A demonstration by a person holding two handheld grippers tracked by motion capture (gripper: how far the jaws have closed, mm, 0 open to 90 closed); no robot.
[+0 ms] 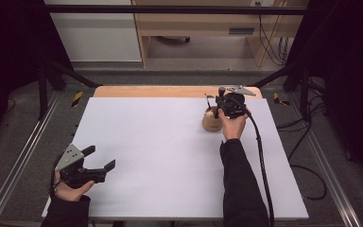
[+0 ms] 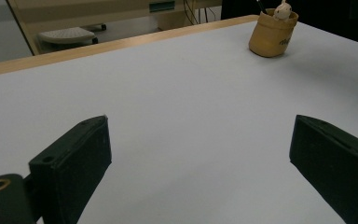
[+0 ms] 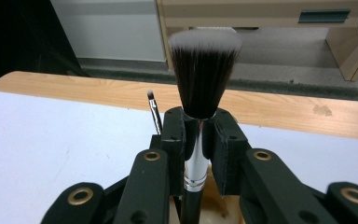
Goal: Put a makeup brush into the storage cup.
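My right gripper (image 3: pixel 198 126) is shut on a makeup brush (image 3: pixel 204 70), which stands upright. The brush has dark bristles with white tips and a silver ferrule. Its handle goes down into a tan holder (image 3: pixel 214 205) right under the jaws. A thin brush (image 3: pixel 154 109) stands in the same holder, to the left of the jaws. In the high view the right gripper (image 1: pixel 221 100) hovers over the tan holder (image 1: pixel 211 123) at the table's far right. My left gripper (image 1: pixel 100 157) rests at the near left corner, open with nothing between its jaws. From the left gripper (image 2: pixel 200 140) the holder (image 2: pixel 272 35) sits far off.
A white sheet (image 1: pixel 170 156) covers the table, with a wooden strip (image 1: pixel 146 91) bare along the far edge. A small white figure (image 2: pixel 283 9) pokes out of the holder. A black cable (image 1: pixel 263 165) trails from the right gripper along the sleeve. Metal frame rails (image 1: pixel 23 151) flank the table.
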